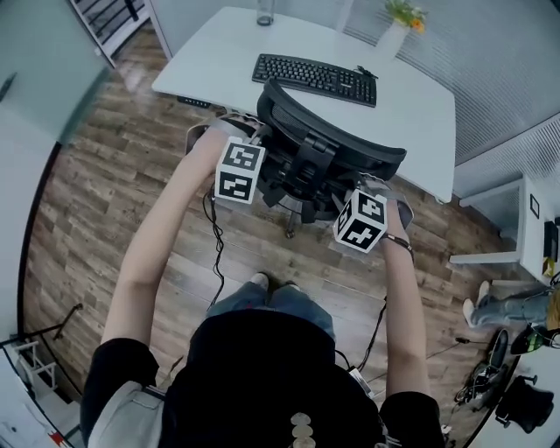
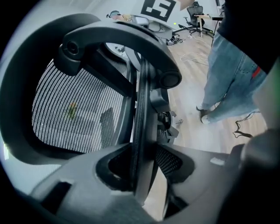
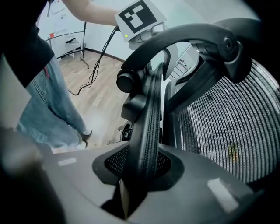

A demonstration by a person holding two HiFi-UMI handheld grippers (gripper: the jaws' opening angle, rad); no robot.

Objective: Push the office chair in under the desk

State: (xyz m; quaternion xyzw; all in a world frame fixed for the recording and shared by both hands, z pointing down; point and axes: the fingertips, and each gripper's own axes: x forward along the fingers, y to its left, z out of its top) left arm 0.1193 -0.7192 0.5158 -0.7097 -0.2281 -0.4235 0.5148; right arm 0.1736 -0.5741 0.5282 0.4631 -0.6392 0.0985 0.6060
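Nearest of all, the person's shoes (image 1: 271, 282) stand on the wood floor (image 1: 105, 192) just behind the office chair (image 1: 328, 144), with both bare arms stretched forward to its backrest. A dark cable (image 1: 214, 236) hangs from the left arm's side down to the floor, on the chair's left.

The left gripper (image 2: 140, 175) sits at the left edge of the chair's backrest. Its jaws are clamped on the thin dark rim of the backrest frame (image 2: 142, 122), which runs upright between them. The right gripper (image 3: 140, 175) sits at the opposite, right edge of the backrest and is closed the same way on the ribbed rim (image 3: 148, 127) there. Each gripper's marker cube shows at its own side of the chair in the head view. The backrest's mesh panel (image 2: 74, 109) spreads away from the rim, and a curved black bar (image 3: 188, 37) arches over the chair's back.

The chair faces away from the person, and part of its base (image 1: 289, 229) shows on the floor below the backrest. Just beyond the chair is the white desk (image 1: 219, 61). The top of the backrest lies at the desk's near edge; whether the seat is under the desk cannot be told. Beyond the chair on the desktop lies a black keyboard (image 1: 315, 79). Farther past it stand a glass (image 1: 265, 12) and a white vase of flowers (image 1: 395, 33).
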